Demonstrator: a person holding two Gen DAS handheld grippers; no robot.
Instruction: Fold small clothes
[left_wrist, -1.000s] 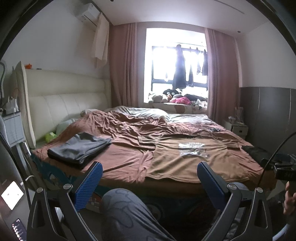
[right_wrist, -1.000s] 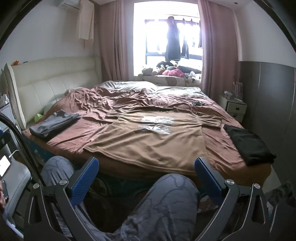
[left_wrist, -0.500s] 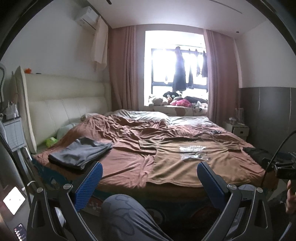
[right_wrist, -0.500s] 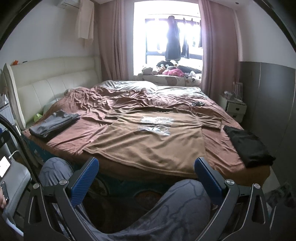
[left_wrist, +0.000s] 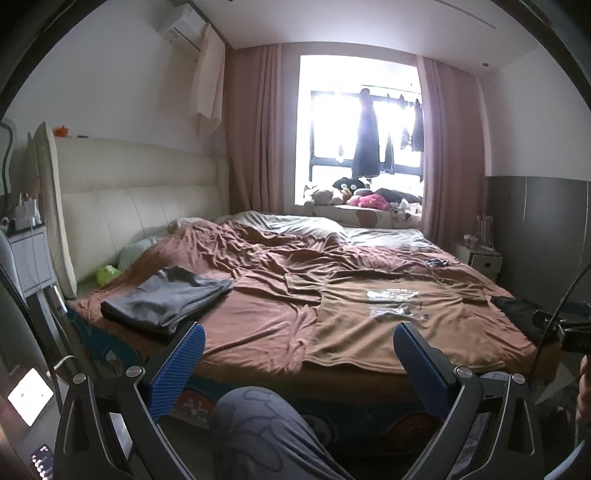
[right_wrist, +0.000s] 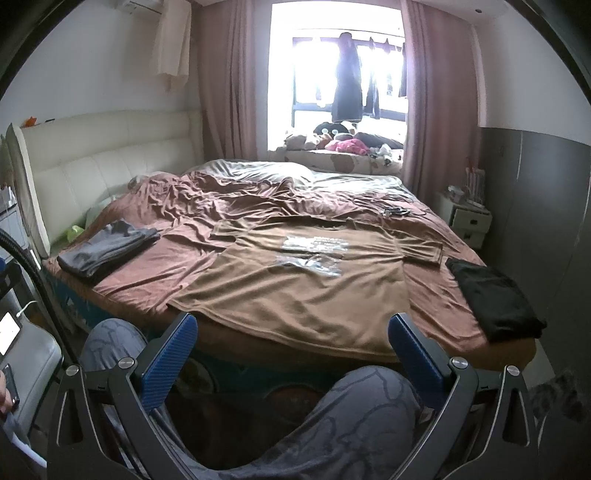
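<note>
A brown T-shirt (right_wrist: 314, 284) with a silver print lies spread flat, front up, on the near half of the bed; it also shows in the left wrist view as the brown T-shirt (left_wrist: 399, 321). A folded grey garment (left_wrist: 166, 301) (right_wrist: 105, 251) rests at the bed's left corner. A folded black garment (right_wrist: 495, 295) lies at the right edge. My left gripper (left_wrist: 299, 365) is open and empty, held short of the bed above a knee. My right gripper (right_wrist: 291, 354) is open and empty too, just before the shirt's hem.
The bed (right_wrist: 155, 273) carries a rumpled reddish-brown sheet. A person's knees in grey patterned trousers (right_wrist: 362, 406) sit between me and the bed. A cream headboard (left_wrist: 125, 206) is on the left, a nightstand (right_wrist: 467, 218) on the right, a phone screen (left_wrist: 29, 395) at the lower left.
Both views have drifted slightly, the bed sinking a little in the left wrist view. Both grippers stay open; the clothes have not moved.
</note>
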